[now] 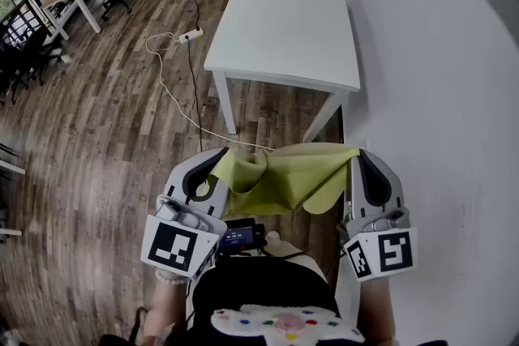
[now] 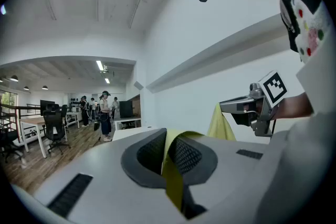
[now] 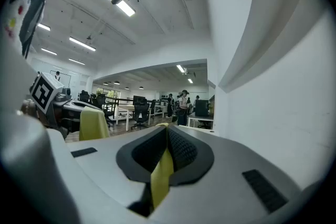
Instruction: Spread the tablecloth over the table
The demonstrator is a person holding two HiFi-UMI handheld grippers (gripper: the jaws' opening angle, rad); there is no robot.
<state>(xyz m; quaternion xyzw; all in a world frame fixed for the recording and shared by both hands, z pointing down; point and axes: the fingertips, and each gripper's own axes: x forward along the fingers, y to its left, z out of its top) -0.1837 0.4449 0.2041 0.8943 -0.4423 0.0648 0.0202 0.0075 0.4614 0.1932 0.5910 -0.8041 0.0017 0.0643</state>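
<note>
Left claw (image 1: 216, 164), right claw (image 1: 357, 160) each clenched on yellow tablecloth (image 1: 284, 178) edge; it sags between them, apart from white table (image 1: 284, 20).

matt cloth tablecloth (image 1: 288, 178), smooth white table (image 1: 280, 24), wood floor (image 1: 97, 117)

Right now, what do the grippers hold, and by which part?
The yellow-green tablecloth, by its top edge: left gripper shut on one end, right gripper on the other; it sags between them.
</note>
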